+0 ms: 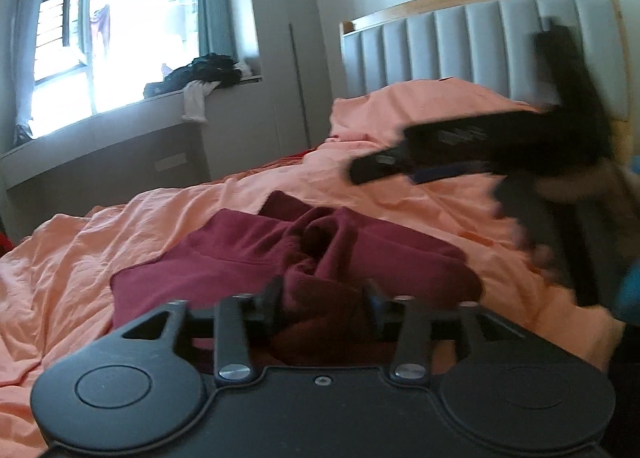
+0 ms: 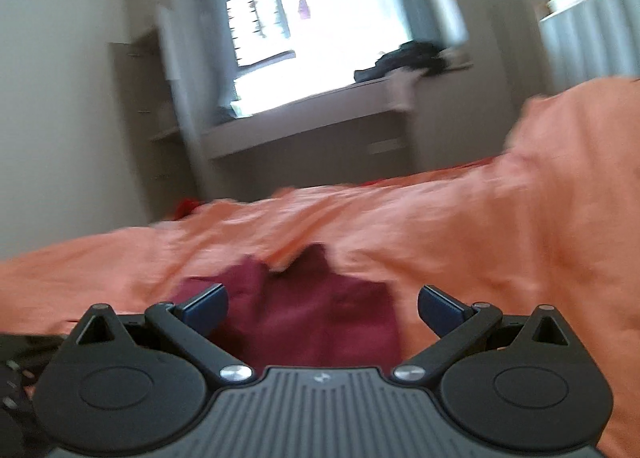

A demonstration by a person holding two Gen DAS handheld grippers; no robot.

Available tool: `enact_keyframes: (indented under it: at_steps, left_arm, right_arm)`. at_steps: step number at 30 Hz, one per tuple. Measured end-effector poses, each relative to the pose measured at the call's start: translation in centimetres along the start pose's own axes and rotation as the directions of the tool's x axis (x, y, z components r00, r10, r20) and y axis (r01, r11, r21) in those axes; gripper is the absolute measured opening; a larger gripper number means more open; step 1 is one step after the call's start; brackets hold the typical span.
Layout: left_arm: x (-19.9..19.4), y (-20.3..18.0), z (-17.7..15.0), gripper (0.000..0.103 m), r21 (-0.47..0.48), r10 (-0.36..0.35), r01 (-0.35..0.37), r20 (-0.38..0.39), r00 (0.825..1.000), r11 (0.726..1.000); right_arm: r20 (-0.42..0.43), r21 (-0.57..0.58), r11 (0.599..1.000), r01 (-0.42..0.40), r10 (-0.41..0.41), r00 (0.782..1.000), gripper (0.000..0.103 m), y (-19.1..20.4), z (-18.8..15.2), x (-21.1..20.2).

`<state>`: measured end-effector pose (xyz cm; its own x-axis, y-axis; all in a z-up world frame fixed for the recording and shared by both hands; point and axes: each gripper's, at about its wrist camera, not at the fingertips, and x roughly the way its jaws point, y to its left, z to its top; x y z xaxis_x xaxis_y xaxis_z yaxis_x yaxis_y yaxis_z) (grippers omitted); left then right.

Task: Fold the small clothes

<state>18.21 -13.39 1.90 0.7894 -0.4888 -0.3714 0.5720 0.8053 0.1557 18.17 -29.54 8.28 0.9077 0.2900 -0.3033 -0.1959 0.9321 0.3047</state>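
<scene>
A dark red garment (image 1: 256, 258) lies bunched on the orange bedsheet (image 1: 80, 258). My left gripper (image 1: 324, 298) has a fold of it between its fingers; the jaws stand partly apart with the cloth filling the gap. My right gripper (image 2: 322, 306) is open and empty, hovering over the garment (image 2: 312, 314), which shows blurred between its blue pads (image 2: 440, 308). In the left wrist view the right gripper (image 1: 460, 153) appears as a blurred black shape above the bed at the right.
A grey padded headboard (image 1: 460, 37) with a wood rim stands behind an orange pillow (image 1: 400, 113). A window desk (image 1: 120, 129) with dark clothes (image 1: 208, 69) on its ledge stands past the bed. A wardrobe (image 1: 280, 37) stands beside it.
</scene>
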Motion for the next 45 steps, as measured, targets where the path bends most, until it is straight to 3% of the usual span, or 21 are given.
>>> enact_keyframes:
  at_steps: [3, 7, 10, 12, 14, 16, 18, 21, 27, 32, 38, 45]
  left_arm:
    - [-0.9, -0.9, -0.3, 0.065, 0.056, 0.030, -0.031, 0.016, 0.999, 0.998]
    - [-1.5, -1.5, -0.6, 0.065, 0.098, 0.089, -0.091, 0.019, 0.996, 0.991]
    - [-1.8, -1.4, -0.4, 0.055, 0.068, 0.114, -0.115, 0.025, 0.993, 0.991]
    - [-2.1, -1.4, -0.2, 0.041, 0.058, 0.127, -0.129, 0.030, 0.991, 0.990]
    - [-2.3, -1.4, -0.1, 0.027, 0.054, 0.111, -0.112, 0.033, 0.993, 0.992]
    - [-2.2, -1.6, 0.1, 0.025, 0.066, 0.108, -0.110, 0.033, 0.994, 0.992]
    - [-2.1, -2.1, 0.2, 0.020, 0.101, 0.121, -0.124, 0.037, 0.992, 0.987]
    - [-2.0, -2.4, 0.4, 0.018, 0.120, 0.127, -0.131, 0.043, 0.991, 0.984]
    - [-2.3, -4.4, 1.5, 0.017, 0.175, 0.095, -0.111, 0.098, 0.991, 0.978]
    - [-1.1, -6.8, 1.8, 0.017, 0.191, 0.017, -0.037, 0.103, 0.995, 0.981]
    - [1.1, -9.4, 0.8, 0.017, 0.209, -0.025, 0.015, 0.044, 0.999, 0.978]
    - [2.8, -9.7, 0.1, 0.020, 0.212, -0.037, 0.037, -0.004, 0.999, 0.977]
  right_arm:
    - [-0.013, 0.073, 0.990, -0.119, 0.121, 0.993, 0.103, -0.7, 1.0, 1.8]
    - [-0.026, 0.198, 0.950, -0.242, 0.252, 0.967, 0.103, -1.6, 1.5, 4.3]
    - [-0.069, 0.236, 0.931, -0.278, 0.301, 0.951, 0.102, -1.9, 1.9, 6.2]
    - [-0.106, 0.234, 0.934, -0.270, 0.300, 0.948, 0.082, -1.4, 1.7, 7.6]
    - [-0.151, 0.204, 0.947, -0.247, 0.280, 0.948, 0.072, -0.7, 1.5, 8.6]
    - [-0.189, 0.177, 0.955, -0.237, 0.269, 0.945, 0.052, -0.1, 1.2, 9.5]
    - [-0.212, 0.153, 0.963, -0.222, 0.252, 0.944, 0.021, 0.8, 0.7, 9.9]
    - [-0.185, 0.125, 0.968, -0.216, 0.237, 0.954, 0.009, 1.4, 0.8, 9.4]
    - [-0.051, 0.042, 0.978, -0.203, 0.205, 0.977, 0.008, 1.6, 2.5, 5.6]
    - [0.026, 0.010, 0.992, -0.130, 0.129, 0.991, 0.008, -0.4, 3.4, 2.0]
    - [-0.018, 0.045, 0.999, -0.027, 0.028, 0.999, 0.008, -3.7, 2.6, 0.6]
    - [-0.082, 0.064, 0.998, 0.029, -0.024, 0.996, 0.008, -5.9, 0.7, 1.1]
